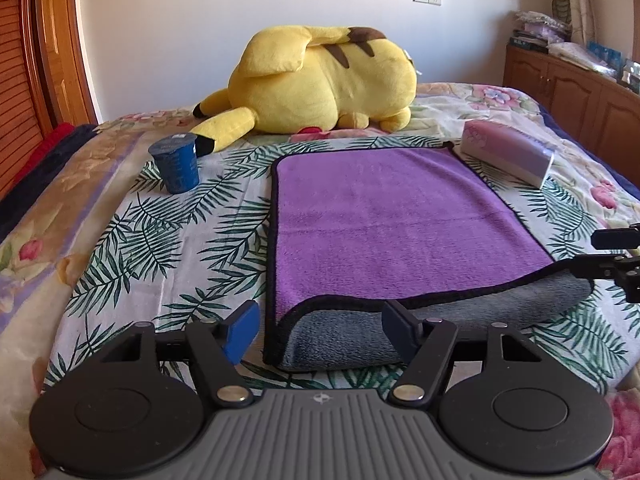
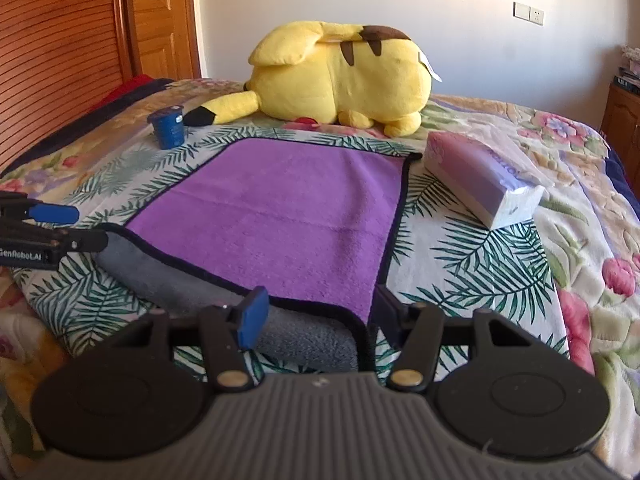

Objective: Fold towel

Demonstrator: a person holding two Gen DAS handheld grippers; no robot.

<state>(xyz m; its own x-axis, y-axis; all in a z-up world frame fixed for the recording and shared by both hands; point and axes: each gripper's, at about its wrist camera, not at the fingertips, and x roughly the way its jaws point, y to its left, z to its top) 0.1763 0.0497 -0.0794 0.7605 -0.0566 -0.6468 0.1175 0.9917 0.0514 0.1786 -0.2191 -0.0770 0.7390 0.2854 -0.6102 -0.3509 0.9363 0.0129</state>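
A purple towel (image 1: 392,216) with a black hem and grey underside lies flat on the bed; its near edge is turned over, showing a grey strip (image 1: 460,312). It also shows in the right wrist view (image 2: 280,216). My left gripper (image 1: 320,330) is open, its fingers astride the towel's near left corner. My right gripper (image 2: 320,314) is open at the near right corner, grey fold between its fingers. Each gripper shows at the edge of the other's view: the right one (image 1: 616,256), the left one (image 2: 52,228).
A yellow plush toy (image 1: 320,80) lies beyond the towel. A blue cup (image 1: 176,164) stands upside down at the towel's far left. A tissue pack (image 1: 508,152) lies at the far right. The floral bedspread (image 1: 120,240) surrounds them. A wooden cabinet (image 1: 580,96) stands right.
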